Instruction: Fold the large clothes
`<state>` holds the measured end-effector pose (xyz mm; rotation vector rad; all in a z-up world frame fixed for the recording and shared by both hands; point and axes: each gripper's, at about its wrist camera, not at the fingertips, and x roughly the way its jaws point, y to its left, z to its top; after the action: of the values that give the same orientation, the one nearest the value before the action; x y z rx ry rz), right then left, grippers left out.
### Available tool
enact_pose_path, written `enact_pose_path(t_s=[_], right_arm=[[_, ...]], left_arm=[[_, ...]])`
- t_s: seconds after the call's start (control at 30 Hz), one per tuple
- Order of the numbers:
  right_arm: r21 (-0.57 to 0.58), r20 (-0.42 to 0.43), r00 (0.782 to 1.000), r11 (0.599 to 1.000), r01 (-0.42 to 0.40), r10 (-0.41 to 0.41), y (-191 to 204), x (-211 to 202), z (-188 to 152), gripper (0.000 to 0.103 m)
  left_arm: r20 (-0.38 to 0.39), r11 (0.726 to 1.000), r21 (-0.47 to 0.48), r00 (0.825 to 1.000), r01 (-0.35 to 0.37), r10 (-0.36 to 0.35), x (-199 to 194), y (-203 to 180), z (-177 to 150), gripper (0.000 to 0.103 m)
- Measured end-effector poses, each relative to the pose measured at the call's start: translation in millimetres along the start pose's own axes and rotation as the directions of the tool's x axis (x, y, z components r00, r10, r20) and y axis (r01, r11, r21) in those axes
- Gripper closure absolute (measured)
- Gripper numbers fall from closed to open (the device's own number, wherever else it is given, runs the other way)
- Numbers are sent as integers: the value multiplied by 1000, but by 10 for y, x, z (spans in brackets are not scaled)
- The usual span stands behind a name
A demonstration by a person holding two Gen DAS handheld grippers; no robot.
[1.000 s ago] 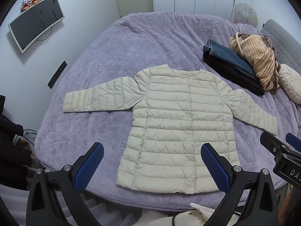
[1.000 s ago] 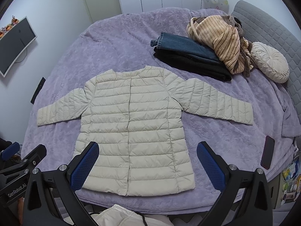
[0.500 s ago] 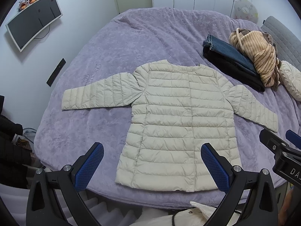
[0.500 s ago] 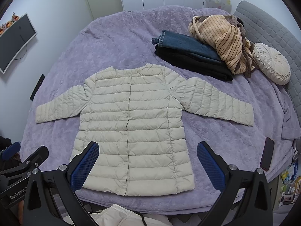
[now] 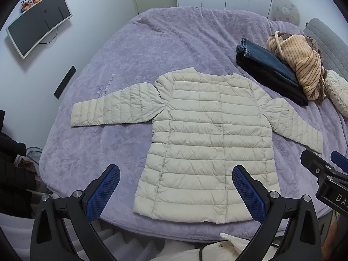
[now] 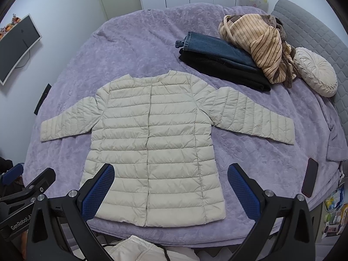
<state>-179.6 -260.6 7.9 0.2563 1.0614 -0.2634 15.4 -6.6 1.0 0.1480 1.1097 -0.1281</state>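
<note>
From the left wrist camera we see the cream quilted jacket (image 5: 208, 137) lying flat and front up on the purple bedspread (image 5: 134, 50), both sleeves spread out to the sides and the hem near the bed's front edge. Our left gripper (image 5: 176, 187) hangs above that hem with its 2 blue pads wide apart and nothing between them. We judge the fold has not begun, so the first grab should be the left sleeve (image 5: 113, 108) near its cuff, pinching both layers so the padding does not slip, then carrying it across the chest. From the right wrist camera the same jacket (image 6: 152, 143) sits centred, its right sleeve (image 6: 250, 115) angling toward the far side, well apart from the phone (image 6: 310, 177) at the bed's edge and from the stack of jeans (image 6: 213, 47) and the striped sweater (image 6: 256, 43). Our right gripper (image 6: 170, 187) is likewise spread open and empty over the hem. We would mirror the move here, keeping the sleeve low and flat so trapped air does not puff the fold open.
</note>
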Motion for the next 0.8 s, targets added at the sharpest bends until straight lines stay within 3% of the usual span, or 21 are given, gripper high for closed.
enact_pose_path(t_s=[0.8], right_arm=[[-4,-20,1000,1000,1,-1,-1,115,70,0]], left_arm=[[-10,1000,-1,1000,-2,2,85,-13,56,0]])
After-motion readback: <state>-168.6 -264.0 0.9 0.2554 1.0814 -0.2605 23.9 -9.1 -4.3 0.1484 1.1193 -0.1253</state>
